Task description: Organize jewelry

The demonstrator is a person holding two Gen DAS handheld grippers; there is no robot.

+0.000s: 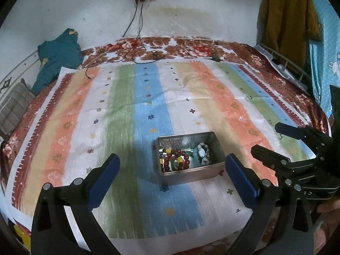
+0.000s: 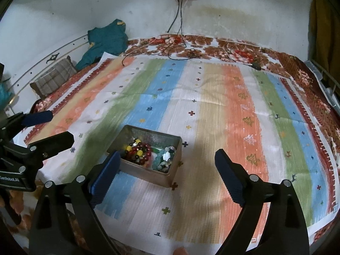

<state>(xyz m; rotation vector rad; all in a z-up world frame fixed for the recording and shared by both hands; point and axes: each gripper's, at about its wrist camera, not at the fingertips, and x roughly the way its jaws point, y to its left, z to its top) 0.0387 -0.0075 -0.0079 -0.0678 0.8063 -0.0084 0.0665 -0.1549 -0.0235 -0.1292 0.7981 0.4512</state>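
A tin box (image 1: 191,171) is set on the mat (image 1: 131,110) near its front edge, and beaded bracelets (image 1: 176,159) are heaped inside it. The mat is spread over the bed (image 1: 191,46); a pillow (image 1: 12,110) is placed at the bed's left edge.

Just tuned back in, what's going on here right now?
Nothing is being held. Both claws, left and right, hover open over the striped cloth on a bed. The metal tin sits between them, holding the red bead bracelets and pale blue ones.
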